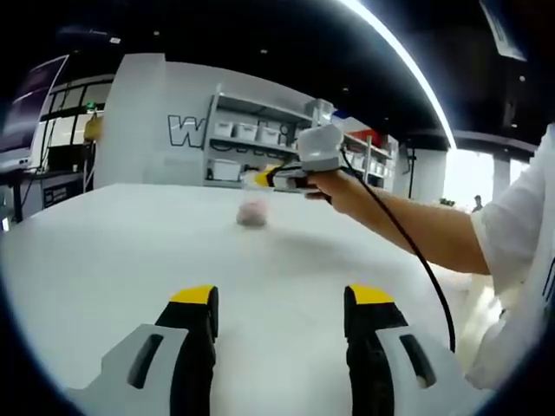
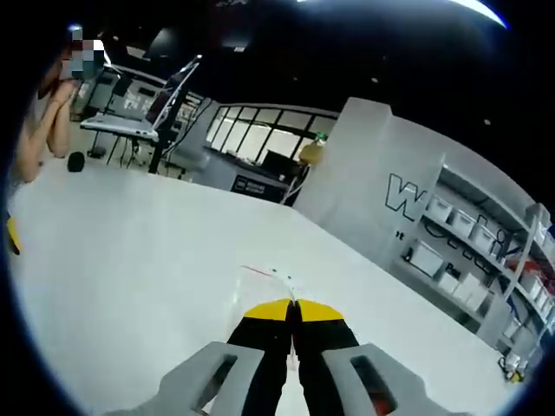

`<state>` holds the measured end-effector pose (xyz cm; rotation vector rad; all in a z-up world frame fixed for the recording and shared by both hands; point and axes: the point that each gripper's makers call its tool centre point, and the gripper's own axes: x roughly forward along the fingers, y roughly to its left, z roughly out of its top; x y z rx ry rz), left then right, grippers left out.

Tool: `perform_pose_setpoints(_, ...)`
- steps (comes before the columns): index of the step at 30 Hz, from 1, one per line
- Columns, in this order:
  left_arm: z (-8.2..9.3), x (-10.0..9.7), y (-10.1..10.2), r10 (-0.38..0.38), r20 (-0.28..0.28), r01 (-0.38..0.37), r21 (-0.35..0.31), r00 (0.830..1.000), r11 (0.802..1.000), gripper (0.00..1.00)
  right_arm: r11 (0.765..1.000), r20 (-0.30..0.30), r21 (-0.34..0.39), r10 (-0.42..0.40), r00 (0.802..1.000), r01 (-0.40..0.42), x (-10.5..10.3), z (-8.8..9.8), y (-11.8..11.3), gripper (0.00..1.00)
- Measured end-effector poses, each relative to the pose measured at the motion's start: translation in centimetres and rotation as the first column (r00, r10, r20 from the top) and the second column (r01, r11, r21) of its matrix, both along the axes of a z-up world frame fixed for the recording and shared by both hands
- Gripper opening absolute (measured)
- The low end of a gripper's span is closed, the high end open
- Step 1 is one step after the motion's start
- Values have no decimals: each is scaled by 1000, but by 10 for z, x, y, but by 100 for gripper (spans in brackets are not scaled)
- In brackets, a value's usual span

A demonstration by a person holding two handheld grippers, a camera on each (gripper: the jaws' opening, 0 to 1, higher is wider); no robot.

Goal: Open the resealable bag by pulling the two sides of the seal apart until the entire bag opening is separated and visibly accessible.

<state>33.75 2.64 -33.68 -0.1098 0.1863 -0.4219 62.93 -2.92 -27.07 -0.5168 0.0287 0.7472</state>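
In the right gripper view my right gripper is shut, its yellow tips pinching the edge of a clear resealable bag with a thin red seal line. From the left gripper view that same right gripper is held in a person's hand above the white table, and a small pinkish lump sits blurred just below it, apparently inside the bag. My left gripper is open with nothing between its jaws, well short of the bag.
The white table stretches wide around the bag. Shelves with white bins stand behind it by a white wall. A person's sleeve fills the right side. Another person stands at the far end.
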Motion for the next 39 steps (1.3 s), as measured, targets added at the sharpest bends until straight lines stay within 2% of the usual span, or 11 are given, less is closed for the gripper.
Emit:
perform_pose_setpoints(8, 0, -1, 0, 1, 0, -1, -5, 1000, 1000, 58, 1000, 1, 5, -4, 1000, 4, 1, -1, -1, 0)
perform_pose_setpoints(12, 0, -1, 0, 1, -1, -1, -6, 1000, 1000, 58, 1000, -28, 24, 3, 1000, -2, -4, -9, -2, 0)
perform_pose_setpoints(23, 1, -1, -1, 0, 2, 0, -7, 1000, 1000, 58, 998, -127, 58, 3, 992, 5, -31, -44, -7, 0)
perform_pose_setpoints(27, 0, -1, -1, 1, 3, -1, -5, 1000, 1000, 58, 998, -138, 68, 3, 990, 7, -39, -47, -10, 0)
perform_pose_setpoints(28, 0, -1, -1, 2, 3, -2, -3, 1000, 1000, 58, 997, -142, 71, 3, 990, 7, -49, -47, -11, 0)
perform_pose_setpoints(31, 0, 0, -1, 3, 3, -3, -2, 1000, 1000, 58, 997, -148, 76, 2, 989, 10, -61, -48, -14, 0)
perform_pose_setpoints(39, -1, 0, -1, 4, 3, -4, 1, 1000, 1000, 58, 994, -168, 111, -5, 986, 24, -84, -51, -21, 2)
